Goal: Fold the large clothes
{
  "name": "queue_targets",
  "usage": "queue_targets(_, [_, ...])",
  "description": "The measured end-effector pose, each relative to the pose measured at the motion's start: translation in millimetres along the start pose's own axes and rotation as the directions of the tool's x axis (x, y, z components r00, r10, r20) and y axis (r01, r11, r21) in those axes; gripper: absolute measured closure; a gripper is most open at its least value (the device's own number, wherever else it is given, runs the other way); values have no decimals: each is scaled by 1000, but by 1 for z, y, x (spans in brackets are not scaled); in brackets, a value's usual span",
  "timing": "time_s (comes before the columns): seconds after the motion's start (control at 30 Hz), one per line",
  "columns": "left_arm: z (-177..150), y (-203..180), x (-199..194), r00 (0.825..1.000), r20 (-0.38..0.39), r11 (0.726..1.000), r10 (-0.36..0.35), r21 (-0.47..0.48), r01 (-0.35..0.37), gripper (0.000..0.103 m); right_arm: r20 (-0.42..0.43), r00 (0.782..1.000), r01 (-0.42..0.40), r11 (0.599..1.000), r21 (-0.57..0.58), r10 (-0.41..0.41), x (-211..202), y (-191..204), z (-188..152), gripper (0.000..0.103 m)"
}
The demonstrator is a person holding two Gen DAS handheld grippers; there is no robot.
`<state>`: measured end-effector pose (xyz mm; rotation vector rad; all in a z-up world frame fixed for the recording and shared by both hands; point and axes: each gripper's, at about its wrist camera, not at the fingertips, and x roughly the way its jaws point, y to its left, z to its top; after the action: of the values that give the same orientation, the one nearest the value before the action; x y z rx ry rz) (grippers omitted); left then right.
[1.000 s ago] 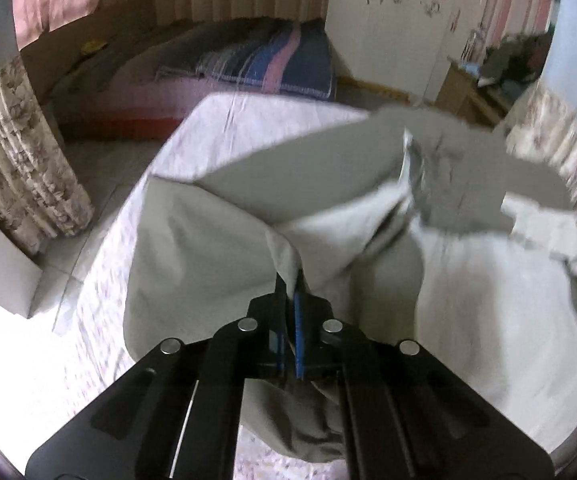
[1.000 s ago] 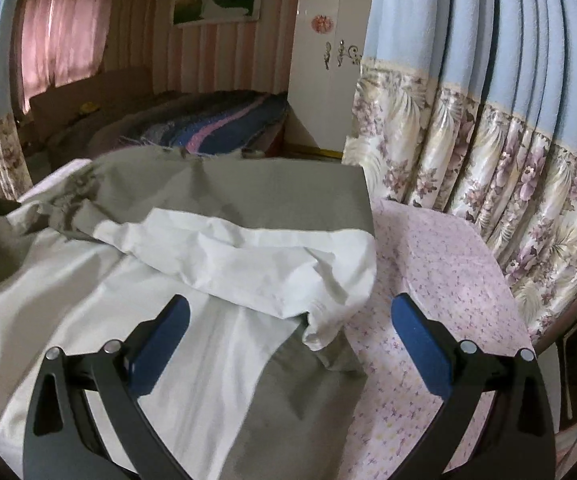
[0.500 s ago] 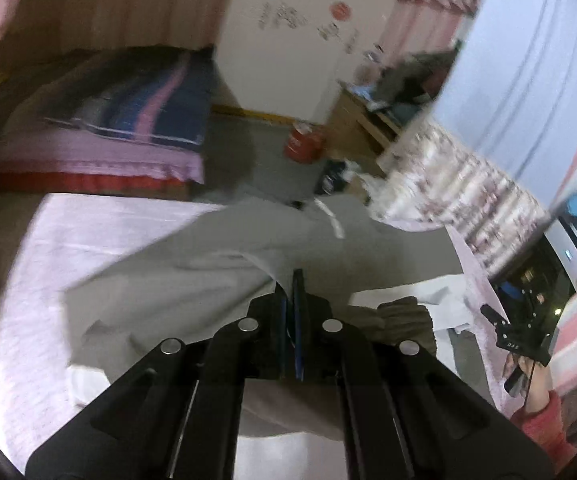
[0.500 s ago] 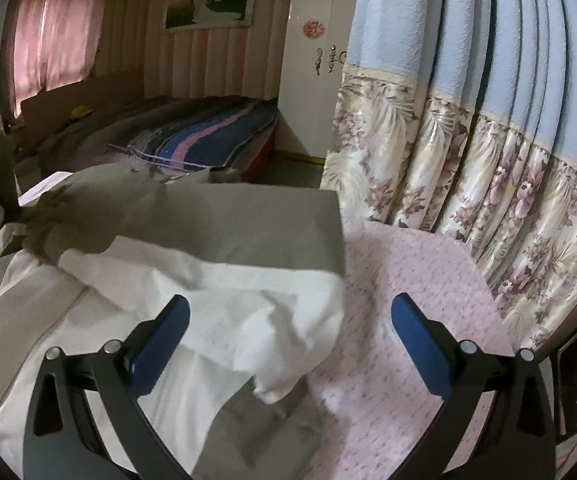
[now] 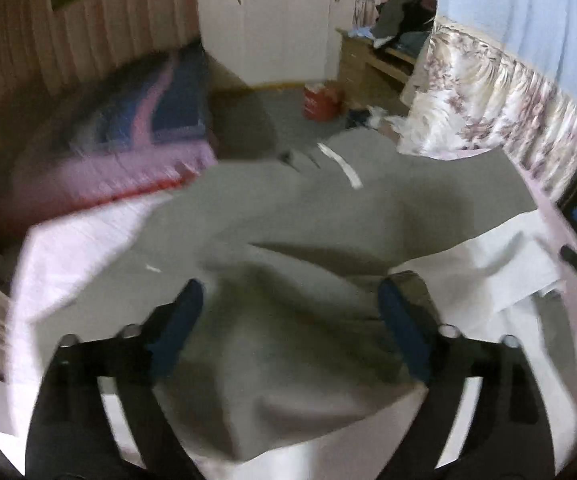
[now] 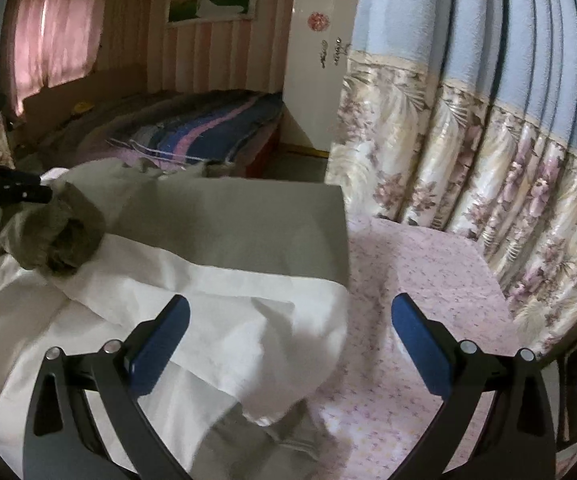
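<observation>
Garment (image 5: 328, 216) under inspection: a large grey piece with a white lining (image 6: 216, 320), lying spread across a table covered by a pink flowered cloth (image 6: 416, 280). In the right wrist view the grey outer side lies flat toward the far edge, with a straight folded border; the white lining lies on the near side in loose creases, and its corner hangs rumpled close to the right gripper (image 6: 288, 336). A grey cuff (image 6: 64, 236) sits bunched on the lining at the left, just beside a dark tool tip that enters from the left edge.

Left gripper (image 5: 288, 320): its 2 blue-padded fingers (image 5: 176, 320) stand wide apart and the jaws are opening. Grey fabric lies under and between them, but neither pad presses on it. The view is blurred, so finer contact cannot be judged.

Right gripper: its jaws stand wide apart over the near right corner of the garment. The left finger hangs above the white lining, the right finger above the bare tablecloth. Nothing is clamped.

Surroundings: a floral curtain (image 6: 468, 152) with a blue upper part hangs just beyond the table on the right. A bed with a striped blanket (image 6: 192, 128) stands behind the table, near a white wardrobe (image 6: 316, 64). A red container (image 5: 322, 98) sits on the floor.
</observation>
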<state>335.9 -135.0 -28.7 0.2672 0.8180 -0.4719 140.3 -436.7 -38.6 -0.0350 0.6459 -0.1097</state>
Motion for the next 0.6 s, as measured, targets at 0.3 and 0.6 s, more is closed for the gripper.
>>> queue_targets(0.3, [-26,75,-46,984,43,985,174,12,-175,4,0,992,-128,988,-83,129,-1,61,20,3])
queue_targets(0.6, [-90,155,-43,988,15,976,154,-160,-149,5,-93,942,-320,947,23,321,27,119,37,4])
